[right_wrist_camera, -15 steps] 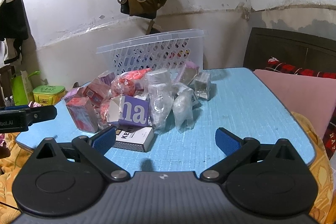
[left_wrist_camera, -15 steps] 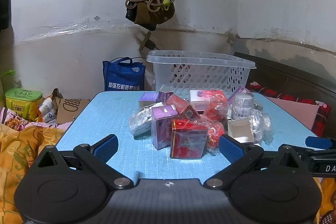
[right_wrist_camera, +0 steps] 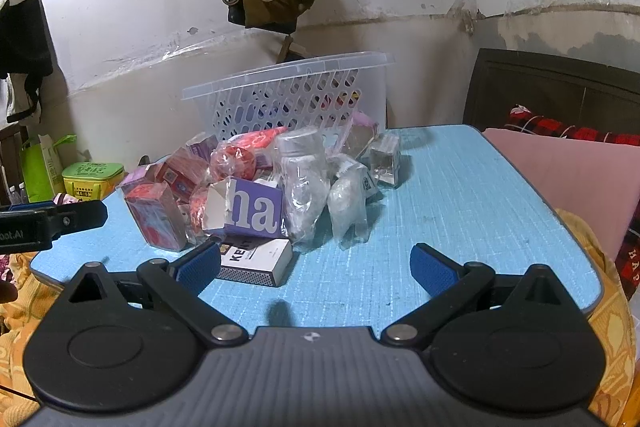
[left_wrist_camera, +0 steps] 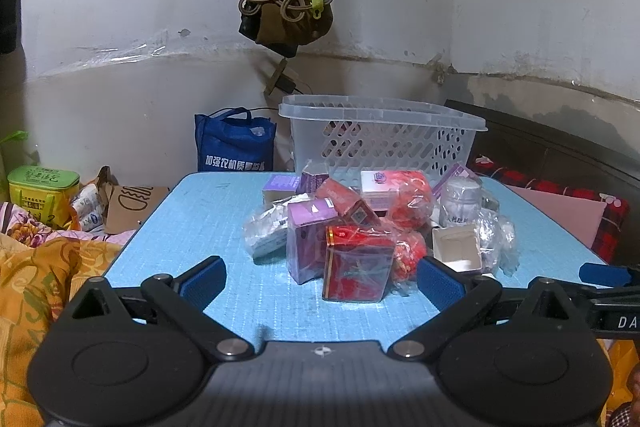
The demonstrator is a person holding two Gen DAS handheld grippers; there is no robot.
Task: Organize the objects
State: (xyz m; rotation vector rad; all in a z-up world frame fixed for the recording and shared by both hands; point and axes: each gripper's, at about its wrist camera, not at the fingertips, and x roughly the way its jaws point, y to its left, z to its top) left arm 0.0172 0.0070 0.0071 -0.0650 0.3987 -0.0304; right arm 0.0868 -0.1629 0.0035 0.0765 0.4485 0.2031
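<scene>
White walls stand behind a blue bench (left_wrist_camera: 192,227). Piled boxes and bags (left_wrist_camera: 352,235) sit at 12 o'clock, touching the basket (left_wrist_camera: 380,139), ready for sorting. Both grippers' jaws are wide apart, empty.

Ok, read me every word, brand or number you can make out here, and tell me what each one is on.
"KENT": flat white and grey box lying at the front of the pile.
"ha": large white letters on the torn purple box.
"20": top corner of the red box.
Chinese characters on the blue bag and green tin: too blurred to read reliably.
</scene>
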